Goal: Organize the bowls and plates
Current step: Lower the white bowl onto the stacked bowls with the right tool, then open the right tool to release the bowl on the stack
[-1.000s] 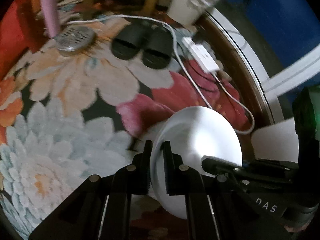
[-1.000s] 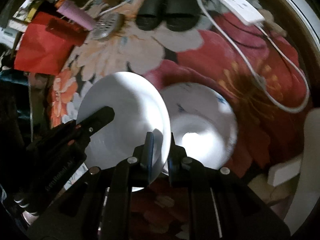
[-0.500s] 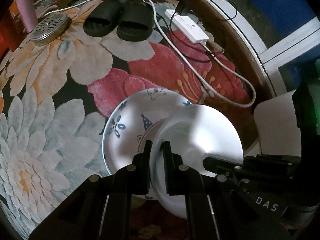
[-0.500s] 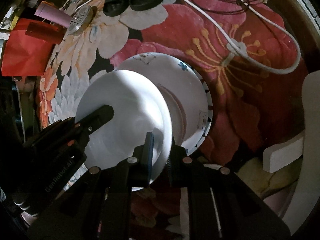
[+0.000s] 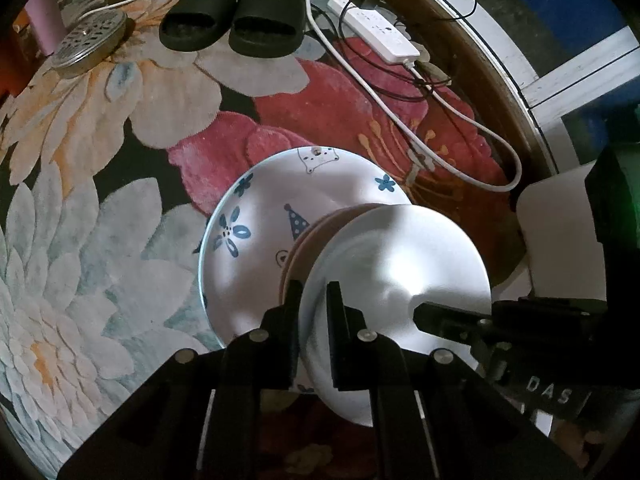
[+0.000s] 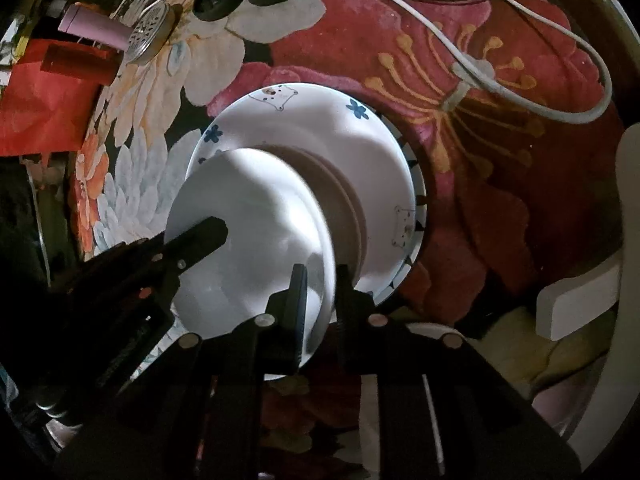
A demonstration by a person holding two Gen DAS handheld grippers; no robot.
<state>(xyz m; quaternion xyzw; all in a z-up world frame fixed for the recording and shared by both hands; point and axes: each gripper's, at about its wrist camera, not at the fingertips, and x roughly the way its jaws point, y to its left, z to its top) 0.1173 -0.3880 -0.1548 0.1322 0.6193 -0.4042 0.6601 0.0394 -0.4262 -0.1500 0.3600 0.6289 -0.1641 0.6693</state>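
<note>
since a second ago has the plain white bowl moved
Yes. The plain white bowl, gripped by both grippers, came down over the patterned plate, which lay beyond it earlier.

Patterned plate (image 5: 256, 256): 4 o'clock part hidden behind plain white plate (image 5: 404, 264). Between them a brownish dish (image 5: 310, 240), only its rim showing. Pink cylinder (image 5: 44, 20) cut off at 10 o'clock edge.
</note>
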